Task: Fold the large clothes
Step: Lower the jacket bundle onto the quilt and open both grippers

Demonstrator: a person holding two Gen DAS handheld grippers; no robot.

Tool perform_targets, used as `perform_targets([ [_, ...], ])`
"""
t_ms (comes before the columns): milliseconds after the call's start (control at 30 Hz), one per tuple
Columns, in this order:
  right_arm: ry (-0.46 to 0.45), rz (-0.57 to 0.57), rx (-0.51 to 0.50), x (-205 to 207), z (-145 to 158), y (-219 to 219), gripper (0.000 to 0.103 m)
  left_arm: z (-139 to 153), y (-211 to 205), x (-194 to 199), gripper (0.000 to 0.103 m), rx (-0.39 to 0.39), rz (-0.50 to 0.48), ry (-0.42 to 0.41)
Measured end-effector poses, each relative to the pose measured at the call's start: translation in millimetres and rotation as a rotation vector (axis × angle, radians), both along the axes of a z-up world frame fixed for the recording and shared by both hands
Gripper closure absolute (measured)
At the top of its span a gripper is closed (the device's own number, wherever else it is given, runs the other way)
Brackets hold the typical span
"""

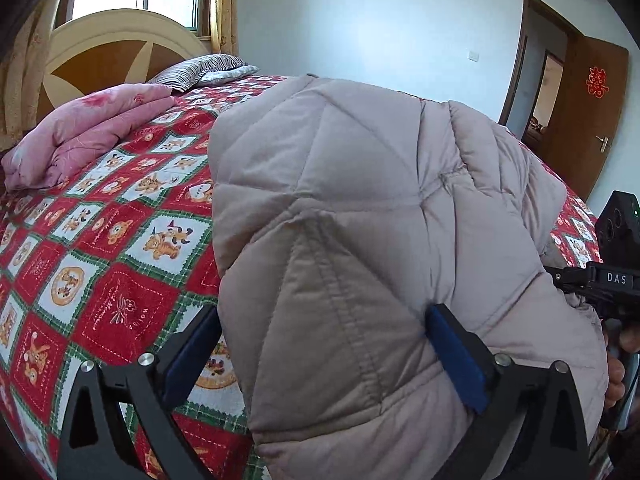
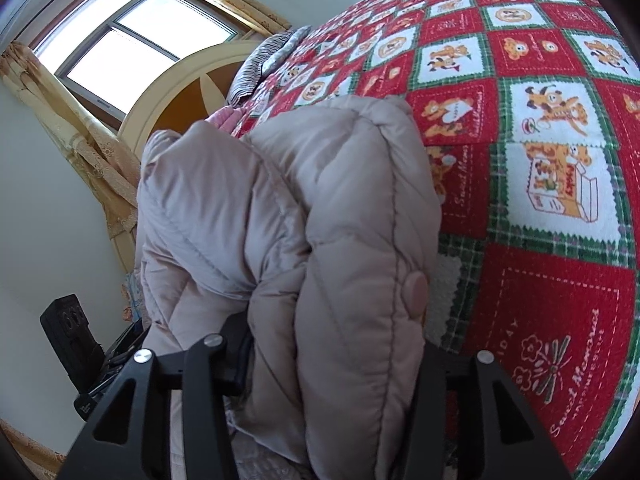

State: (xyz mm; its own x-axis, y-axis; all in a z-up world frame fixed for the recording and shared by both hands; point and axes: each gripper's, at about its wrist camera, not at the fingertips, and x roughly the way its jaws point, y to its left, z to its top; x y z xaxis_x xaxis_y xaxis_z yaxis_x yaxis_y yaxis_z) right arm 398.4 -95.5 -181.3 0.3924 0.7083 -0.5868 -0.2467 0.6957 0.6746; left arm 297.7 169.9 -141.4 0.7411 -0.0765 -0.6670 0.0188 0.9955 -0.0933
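Observation:
A puffy beige quilted coat (image 1: 360,208) is held up in folded layers over the bed. My left gripper (image 1: 320,344) has its blue pads (image 1: 456,356) pressed on either side of a thick fold of the coat. My right gripper (image 2: 332,364) is closed on a bulky folded edge of the same coat (image 2: 352,240), which has a round snap button; its fingertips are hidden by fabric. The right gripper's body also shows at the right edge of the left wrist view (image 1: 612,276).
The bed carries a red, green and white cartoon patchwork cover (image 1: 104,248) (image 2: 540,160). A folded pink quilt (image 1: 84,132) and a striped pillow (image 1: 196,70) lie near the wooden headboard (image 1: 112,52). A window with curtains is behind; an open brown door (image 1: 580,120) is at the right.

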Motion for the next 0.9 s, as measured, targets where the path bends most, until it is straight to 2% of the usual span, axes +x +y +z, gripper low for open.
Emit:
perform_targets([
  [200,-0.009,-0.022,-0.05,-6,1,-5,0.042,0,4,-2,0.001,-0.006,0.016,0.003],
  [267,-0.046,-0.055,-0.094,-10,10,-9,0.027,7,3,-6,0.001,0.02,0.035,0.009],
  [333,-0.092,-0.1,-0.124,-18,23,-19,0.021,19,1,-15,0.001,0.061,0.058,-0.01],
  [400,-0.133,-0.132,-0.154,-28,39,-28,0.021,38,0,-31,0.001,0.083,0.069,-0.078],
  [500,-0.197,-0.194,-0.203,-47,66,-38,0.02,64,1,-51,0.001,0.058,0.066,-0.148],
  [667,-0.294,-0.191,-0.227,-82,97,-25,0.014,79,-1,-72,0.001,0.046,0.054,-0.164],
  [900,-0.376,-0.166,-0.273,-119,112,0,0.014,90,-3,-103,0.001,0.054,0.045,-0.206],
])
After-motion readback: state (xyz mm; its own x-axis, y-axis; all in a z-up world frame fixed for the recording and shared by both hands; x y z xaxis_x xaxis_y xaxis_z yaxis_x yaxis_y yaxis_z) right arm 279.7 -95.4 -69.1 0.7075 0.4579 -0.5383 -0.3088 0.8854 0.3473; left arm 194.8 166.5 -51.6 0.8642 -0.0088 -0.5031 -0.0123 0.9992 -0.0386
